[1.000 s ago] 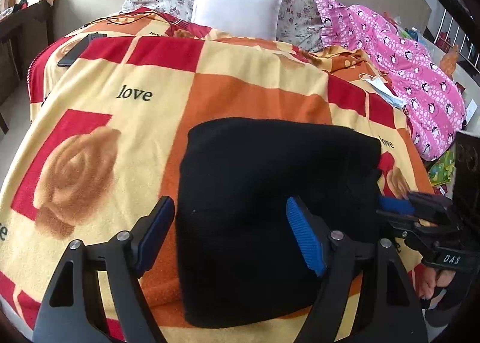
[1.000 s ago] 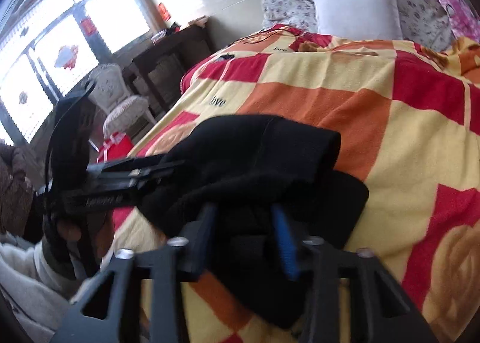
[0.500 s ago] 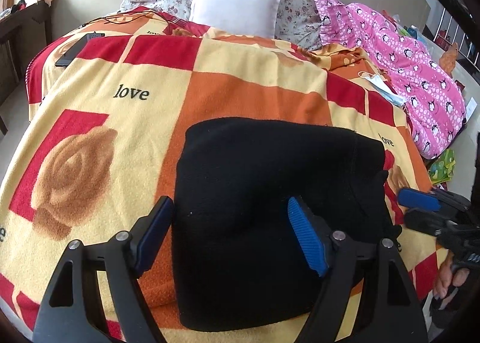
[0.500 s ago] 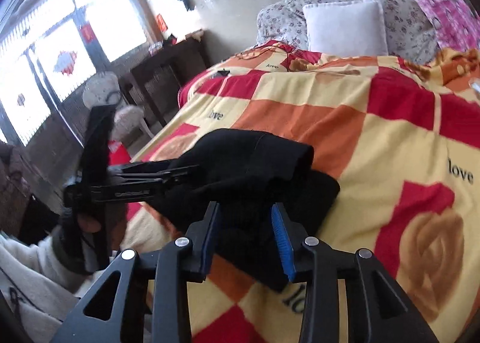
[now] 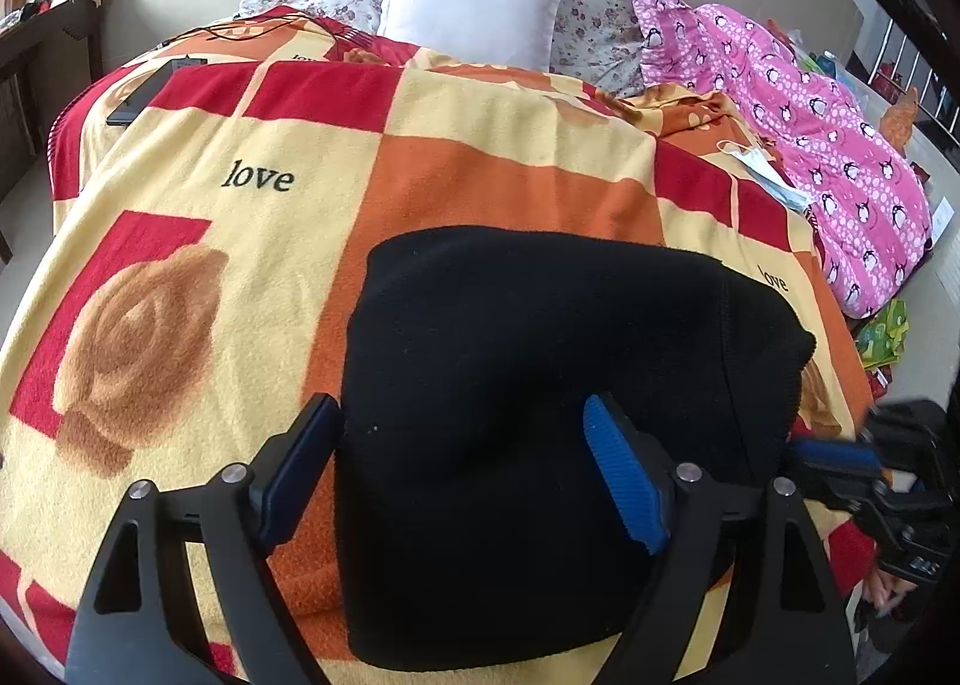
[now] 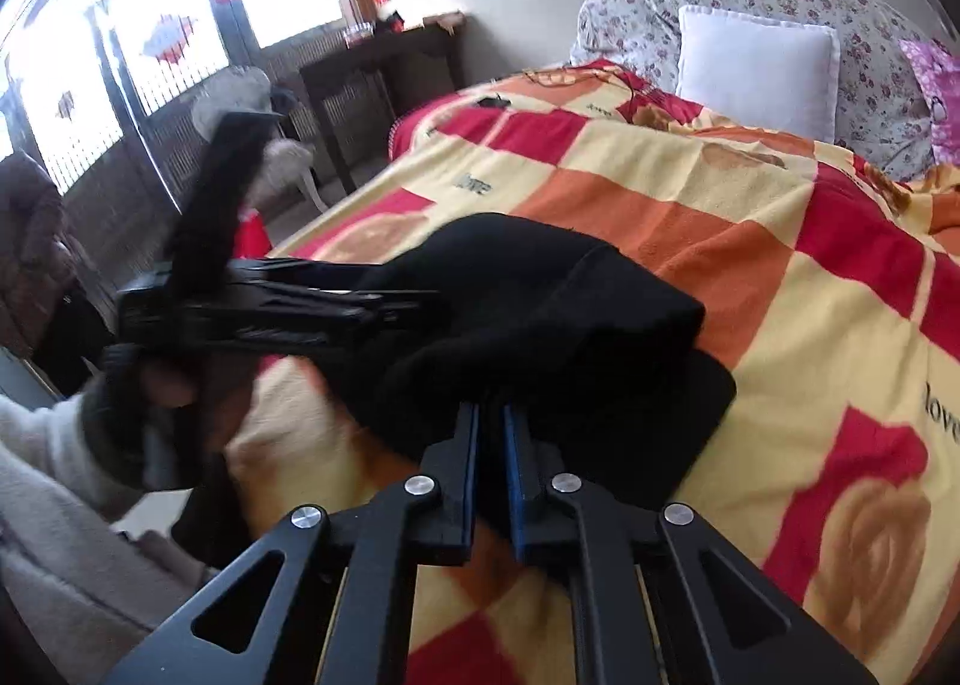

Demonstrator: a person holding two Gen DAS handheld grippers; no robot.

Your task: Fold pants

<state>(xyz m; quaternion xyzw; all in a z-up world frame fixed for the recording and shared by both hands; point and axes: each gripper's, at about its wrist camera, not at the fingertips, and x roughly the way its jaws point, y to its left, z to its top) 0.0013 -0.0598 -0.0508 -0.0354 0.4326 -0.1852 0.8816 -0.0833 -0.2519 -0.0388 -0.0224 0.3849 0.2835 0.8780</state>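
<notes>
The black pants (image 5: 540, 385) lie folded into a compact bundle on the checked blanket (image 5: 240, 241) near the bed's front edge. My left gripper (image 5: 462, 463) is open, its blue pads (image 5: 624, 481) hovering over the bundle's near part. In the right wrist view my right gripper (image 6: 492, 421) is shut on the near edge of the pants (image 6: 540, 313). The left gripper also shows there (image 6: 336, 307), reaching in from the left over the bundle. The right gripper also shows at the left wrist view's right edge (image 5: 840, 463).
A white pillow (image 5: 468, 19) and floral pillows sit at the bed's head. A pink penguin-print garment (image 5: 828, 145) and a face mask (image 5: 762, 169) lie at the right. A phone (image 5: 138, 97) lies far left. A dark desk (image 6: 384, 61) and windows stand beyond the bed.
My right gripper has closed from open onto the near edge of the pants. The left gripper stayed open over the bundle and barely moved.
</notes>
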